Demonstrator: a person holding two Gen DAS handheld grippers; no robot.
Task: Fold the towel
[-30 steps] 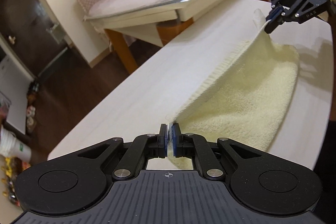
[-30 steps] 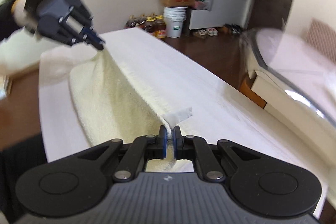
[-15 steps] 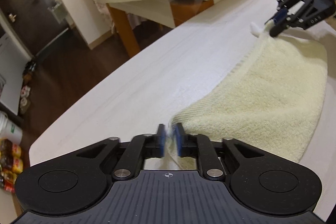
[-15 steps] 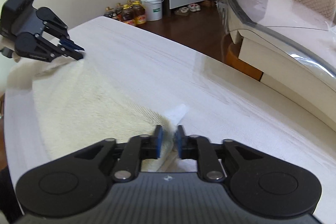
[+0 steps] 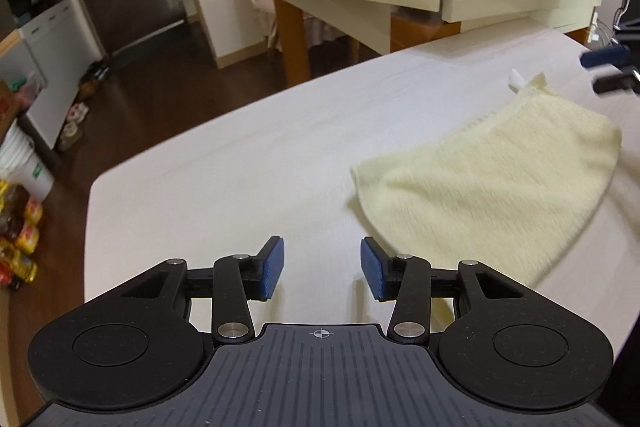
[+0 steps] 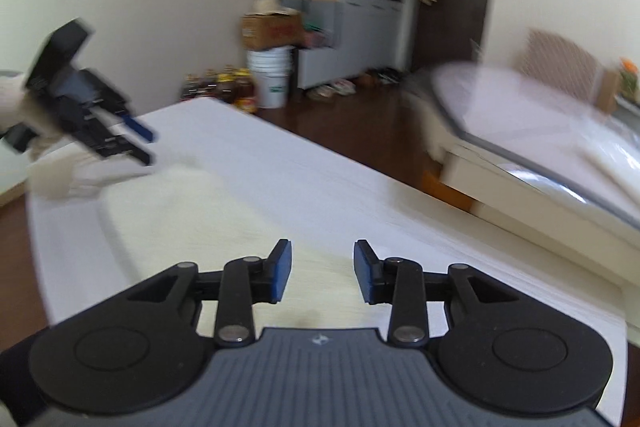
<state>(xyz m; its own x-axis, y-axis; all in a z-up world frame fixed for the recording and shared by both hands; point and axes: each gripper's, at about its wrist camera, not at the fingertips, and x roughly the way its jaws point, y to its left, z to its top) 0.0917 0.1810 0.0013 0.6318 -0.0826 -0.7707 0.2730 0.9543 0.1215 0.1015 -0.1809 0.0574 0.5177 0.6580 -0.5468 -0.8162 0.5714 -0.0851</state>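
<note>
both tongs, left (image 5: 322, 269) and right (image 6: 322, 273), released the towel (image 5: 484, 183), jaws opening, empty. one fold laid on desk (image 5: 240, 155); i judge more folds remain.

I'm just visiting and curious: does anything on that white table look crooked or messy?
Slightly. The folded yellow towel lies askew on the white table, its edges uneven, a white tag sticking out at the far corner. Nothing looks spilled or damaged.

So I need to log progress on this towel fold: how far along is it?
Done: the towel lies doubled over on the white table, so one fold looks made. In hand: nothing; the left gripper and right gripper are both opening, with no cloth between the pads. Left: probably another fold, though the right wrist view is too blurred to judge neatness.
</note>
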